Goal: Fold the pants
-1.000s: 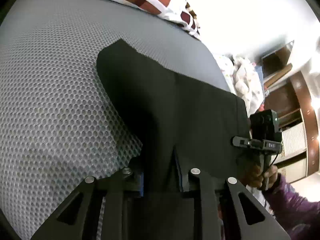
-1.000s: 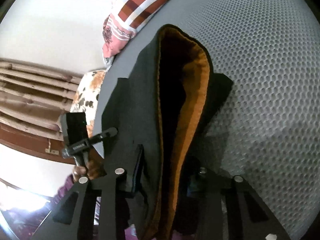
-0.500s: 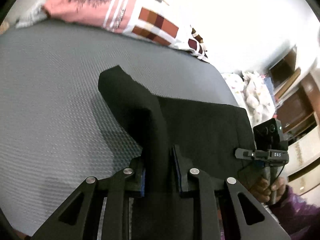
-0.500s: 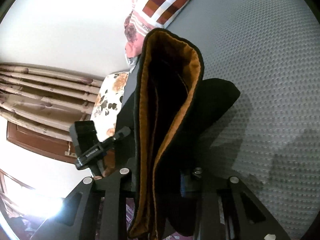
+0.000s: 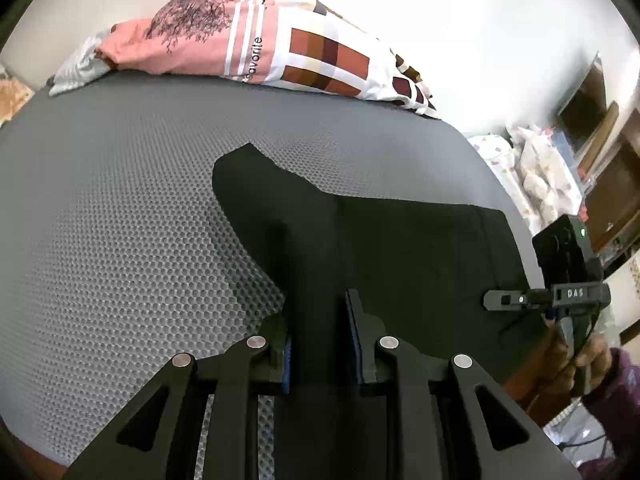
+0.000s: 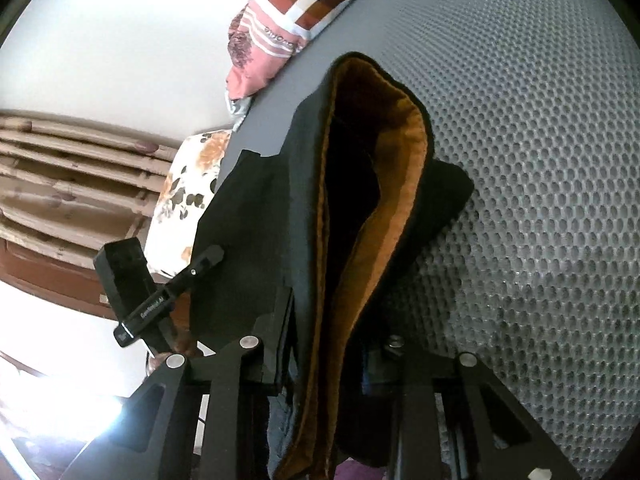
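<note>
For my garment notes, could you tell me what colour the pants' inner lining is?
Orange-brown lining inside black pants; the right wrist view shows it best.

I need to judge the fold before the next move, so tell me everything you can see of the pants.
The pants are black cloth with an orange-brown lining showing at an open end in the right wrist view. One end is lifted and pinched in both tools, left tool and right tool, its jaws easing open; the far part lies on the grey honeycomb mat, a pointed corner towards the patterned pillow.
</note>
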The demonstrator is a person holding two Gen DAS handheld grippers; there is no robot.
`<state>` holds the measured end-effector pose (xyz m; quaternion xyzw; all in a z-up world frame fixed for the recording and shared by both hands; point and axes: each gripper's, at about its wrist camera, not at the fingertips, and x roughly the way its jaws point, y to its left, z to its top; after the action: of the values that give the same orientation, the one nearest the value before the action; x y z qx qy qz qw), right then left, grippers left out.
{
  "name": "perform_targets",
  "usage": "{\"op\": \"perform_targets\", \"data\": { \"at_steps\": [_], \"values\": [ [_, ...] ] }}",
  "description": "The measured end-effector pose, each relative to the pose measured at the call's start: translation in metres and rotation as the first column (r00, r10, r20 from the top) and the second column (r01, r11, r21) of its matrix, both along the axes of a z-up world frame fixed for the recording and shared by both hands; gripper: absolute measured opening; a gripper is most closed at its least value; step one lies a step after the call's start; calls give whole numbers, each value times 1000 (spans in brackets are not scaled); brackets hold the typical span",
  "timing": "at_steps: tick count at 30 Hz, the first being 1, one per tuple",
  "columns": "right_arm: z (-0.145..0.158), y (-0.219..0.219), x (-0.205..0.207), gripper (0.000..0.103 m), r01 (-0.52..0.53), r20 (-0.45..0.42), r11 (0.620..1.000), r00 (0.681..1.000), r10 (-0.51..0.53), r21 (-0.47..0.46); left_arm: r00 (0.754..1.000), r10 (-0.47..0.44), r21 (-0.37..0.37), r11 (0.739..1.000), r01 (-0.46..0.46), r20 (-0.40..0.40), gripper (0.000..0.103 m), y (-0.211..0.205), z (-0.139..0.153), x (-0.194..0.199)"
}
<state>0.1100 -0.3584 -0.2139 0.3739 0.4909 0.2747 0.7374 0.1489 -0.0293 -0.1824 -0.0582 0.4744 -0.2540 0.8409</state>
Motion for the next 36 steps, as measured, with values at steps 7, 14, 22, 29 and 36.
{"op": "perform_targets", "data": {
  "at_steps": [7, 14, 22, 29, 36],
  "values": [
    [-17, -2, 6, 38, 36, -49, 998, 998, -34, 43, 1000, -12, 47, 999, 11, 22, 22, -5, 0, -4],
    [-8, 8, 9, 29, 13, -23, 1000, 1000, -12, 25, 999, -11, 76, 997, 8, 38, 22, -6, 1, -7],
    [4, 24, 10, 26, 16, -4, 996, 1000, -15, 92, 998, 5, 94, 995, -11, 65, 22, -3, 6, -12],
    [14, 48, 15, 26, -5, 7, 992, 1000, 4, 128, 995, 29, 101, 994, -39, 99, 22, 8, 16, -19],
    [24, 72, 28, 26, -29, 19, 987, 999, 26, 157, 989, 57, 112, 991, -72, 136, 22, 23, 27, -20]
  ]
}}
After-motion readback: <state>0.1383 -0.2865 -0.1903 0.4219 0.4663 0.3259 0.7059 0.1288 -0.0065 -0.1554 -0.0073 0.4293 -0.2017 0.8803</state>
